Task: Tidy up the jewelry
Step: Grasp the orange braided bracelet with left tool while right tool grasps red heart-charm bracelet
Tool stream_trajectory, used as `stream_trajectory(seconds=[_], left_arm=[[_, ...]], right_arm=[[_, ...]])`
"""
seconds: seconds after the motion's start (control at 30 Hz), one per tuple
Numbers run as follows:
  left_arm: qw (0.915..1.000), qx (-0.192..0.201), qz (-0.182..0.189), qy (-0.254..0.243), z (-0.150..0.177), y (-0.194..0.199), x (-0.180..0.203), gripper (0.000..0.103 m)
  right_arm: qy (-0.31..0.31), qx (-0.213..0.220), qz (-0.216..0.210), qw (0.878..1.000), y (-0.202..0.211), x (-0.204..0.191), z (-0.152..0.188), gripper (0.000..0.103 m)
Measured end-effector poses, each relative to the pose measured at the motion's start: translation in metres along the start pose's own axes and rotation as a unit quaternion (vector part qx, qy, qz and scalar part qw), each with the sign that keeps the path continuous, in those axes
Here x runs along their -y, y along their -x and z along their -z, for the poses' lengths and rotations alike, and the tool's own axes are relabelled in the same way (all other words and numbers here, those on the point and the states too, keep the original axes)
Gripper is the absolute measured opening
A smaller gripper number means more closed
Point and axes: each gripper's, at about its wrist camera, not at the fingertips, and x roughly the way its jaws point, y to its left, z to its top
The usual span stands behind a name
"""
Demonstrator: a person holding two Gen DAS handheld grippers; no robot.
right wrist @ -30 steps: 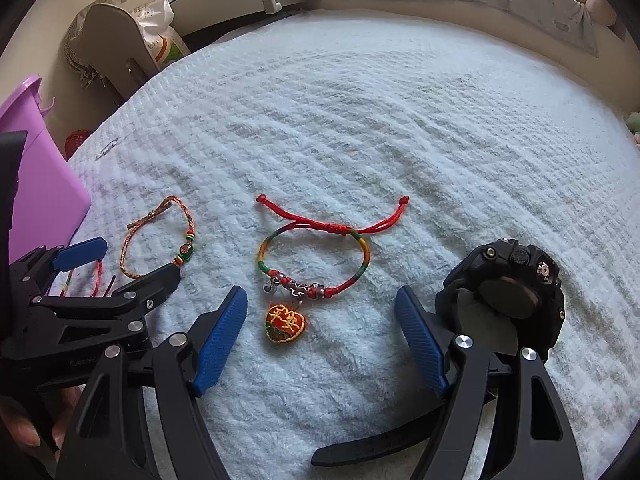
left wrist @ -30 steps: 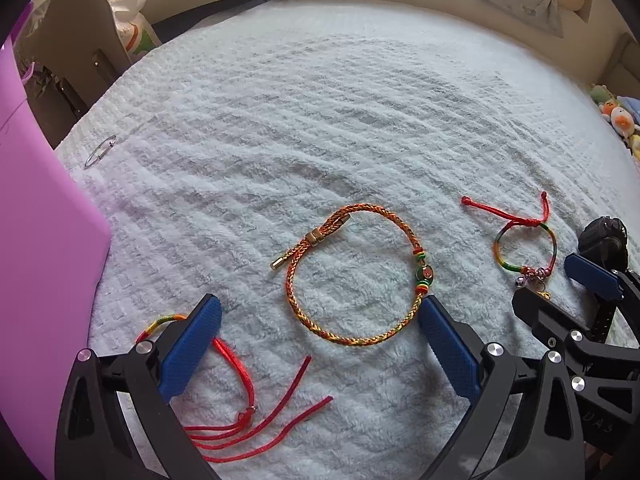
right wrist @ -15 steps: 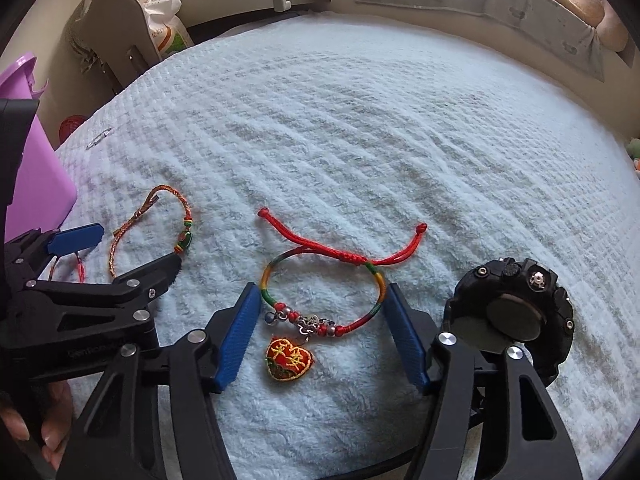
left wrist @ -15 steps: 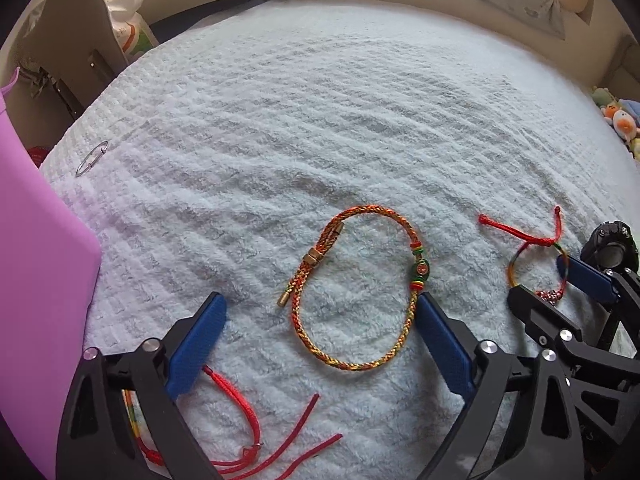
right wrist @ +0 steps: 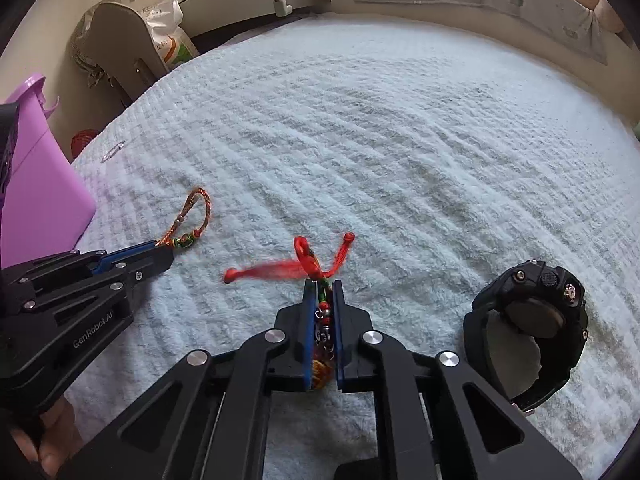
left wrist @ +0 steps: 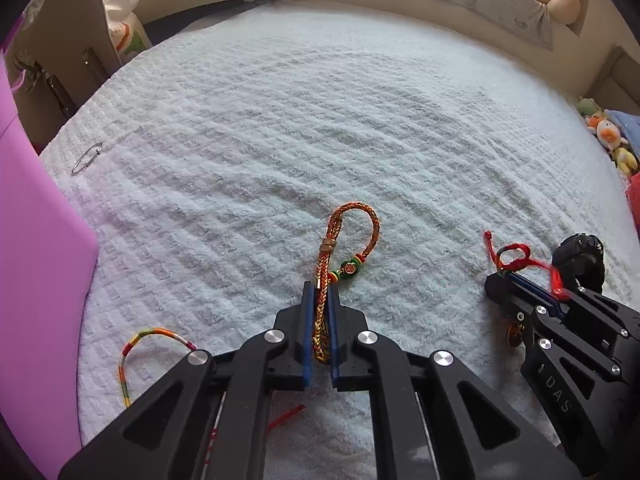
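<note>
My left gripper [left wrist: 321,292] is shut on the orange braided bracelet [left wrist: 352,232], squeezed into a narrow loop that sticks out ahead of the blue pads; it also shows in the right wrist view [right wrist: 188,220]. My right gripper [right wrist: 323,288] is shut on the red-cord rainbow bracelet with a heart charm [right wrist: 316,264]; its red cord ends stick out forward and are blurred. In the left wrist view this bracelet [left wrist: 516,258] shows in the right gripper [left wrist: 520,284]. A third rainbow and red cord bracelet [left wrist: 152,338] lies on the blanket at my lower left.
A black wristwatch [right wrist: 532,320] stands on the white blanket [left wrist: 320,120] at the right. A purple box [left wrist: 36,280] stands at the left edge. A small metal ring [left wrist: 87,158] lies far left. A chair and bags stand beyond the bed's far left.
Both grippers have closed: the left on the orange braided bracelet, the right on the rainbow charm bracelet. Each bracelet is now squeezed from a round loop into a narrow one.
</note>
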Motion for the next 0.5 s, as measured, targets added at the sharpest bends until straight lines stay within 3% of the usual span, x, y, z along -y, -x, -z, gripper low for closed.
stream_trajectory(seconds=[0.5], left_arm=[[0.9990,0.015,0.036,0.021,0.017,0.075,-0.003,0.006]], right_arm=[[-0.020,0.025,-0.048,0.998,0.064,-0.010,0.012,0.008]])
